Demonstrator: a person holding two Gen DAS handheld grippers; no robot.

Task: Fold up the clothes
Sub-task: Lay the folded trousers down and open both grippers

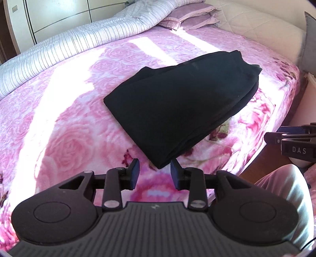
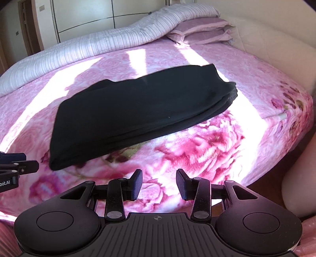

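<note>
The black garment [image 1: 183, 106] lies folded in a thick, layered stack on the pink rose-patterned blanket [image 1: 65, 138], toward the near right part of the bed. In the left wrist view its near corner points at the left gripper [image 1: 155, 173], ending just beyond the fingertips without touching them. Its far right end shows several stacked fabric edges, slightly uneven. In the right wrist view the same garment [image 2: 138, 116] stretches across the middle, its long near edge running diagonally, with open blanket between that edge and the right gripper [image 2: 159, 183].

Both grippers hover above the blanket near the bed's near edge, each with its jaws apart and nothing between them. The right gripper also shows at the right edge of the left wrist view, and the left gripper at the left edge of the right wrist view.

One garment is in sight, and two grippers. Free blanket surrounds the garment on all sides, widest to the left and far side. Bright strips of sunlight cross the blanket. Along the far left edge lies one rolled, striped pale quilt [image 1: 65, 45]; a mauve pillow [image 1: 189, 17] rests at the far end beside a padded cream headboard [image 1: 260, 27]. White wardrobe doors [image 1: 59, 13] stand behind the bed.
</note>
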